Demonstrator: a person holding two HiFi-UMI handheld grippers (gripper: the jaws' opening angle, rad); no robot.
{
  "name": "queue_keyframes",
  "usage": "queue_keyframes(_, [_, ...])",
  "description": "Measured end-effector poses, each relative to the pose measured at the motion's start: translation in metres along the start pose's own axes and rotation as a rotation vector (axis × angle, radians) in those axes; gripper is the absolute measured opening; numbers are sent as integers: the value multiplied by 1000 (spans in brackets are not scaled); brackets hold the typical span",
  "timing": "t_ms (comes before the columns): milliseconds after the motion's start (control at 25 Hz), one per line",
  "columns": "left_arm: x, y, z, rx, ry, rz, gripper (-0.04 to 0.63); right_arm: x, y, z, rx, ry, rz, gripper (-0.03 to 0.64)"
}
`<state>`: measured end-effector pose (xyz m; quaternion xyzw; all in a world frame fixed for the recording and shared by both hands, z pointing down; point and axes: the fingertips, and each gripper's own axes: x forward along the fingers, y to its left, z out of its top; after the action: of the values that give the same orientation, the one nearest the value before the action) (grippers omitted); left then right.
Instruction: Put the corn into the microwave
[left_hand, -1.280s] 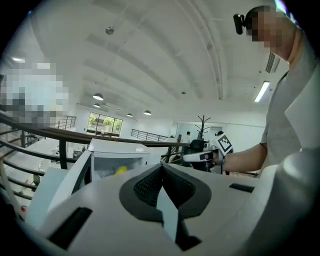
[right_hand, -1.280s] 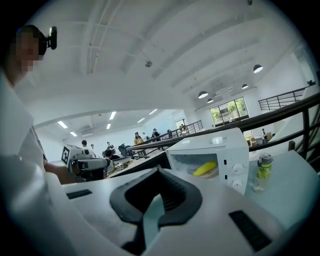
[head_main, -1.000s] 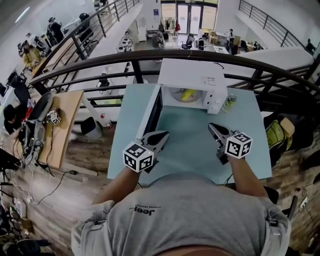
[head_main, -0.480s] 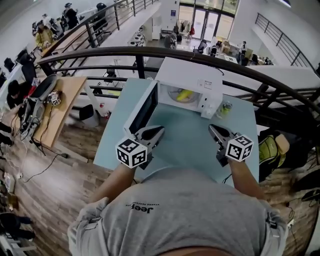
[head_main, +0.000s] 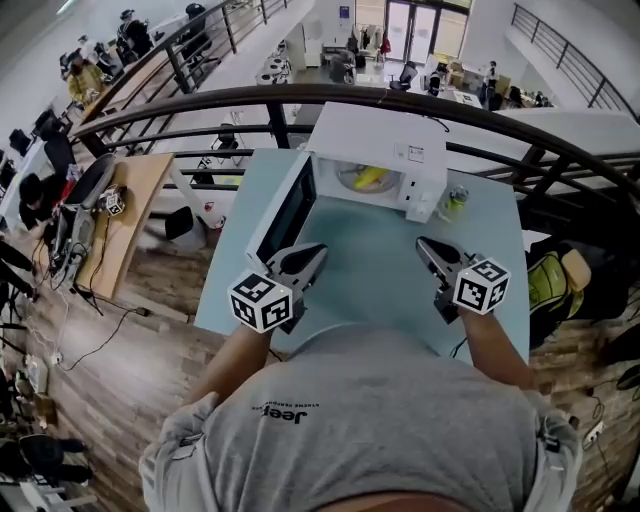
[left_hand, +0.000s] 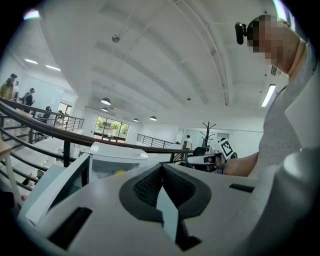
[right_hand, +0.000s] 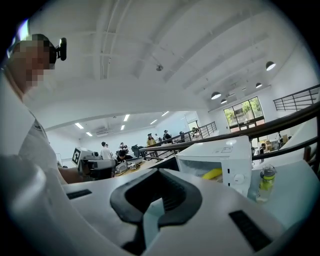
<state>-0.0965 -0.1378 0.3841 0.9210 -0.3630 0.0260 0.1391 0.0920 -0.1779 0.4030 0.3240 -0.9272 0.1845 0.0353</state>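
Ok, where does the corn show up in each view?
Head view: corn at top centre, inside the open microwave.
Left gripper view: only a small yellow bit, left of centre, in the microwave cavity.
Right gripper view: a yellow piece, right of centre, in the cavity.
Shared landmark: the white microwave, visible in all three views.

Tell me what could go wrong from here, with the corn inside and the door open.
The door hangs open just ahead of the left gripper; a hard push to shut it could slide the microwave. The bottle stands close to the microwave's right side, easy for the right gripper to tip.
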Motion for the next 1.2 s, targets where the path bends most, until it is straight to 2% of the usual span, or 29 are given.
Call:
queue_keyframes(600, [15,4,-1,4,18,-55,18,0,-9,-4,-19,23,-59,17])
queue_keyframes(1200, [14,2,1,16,31,-67,18,1,-7,-3,-44,45,-43,16])
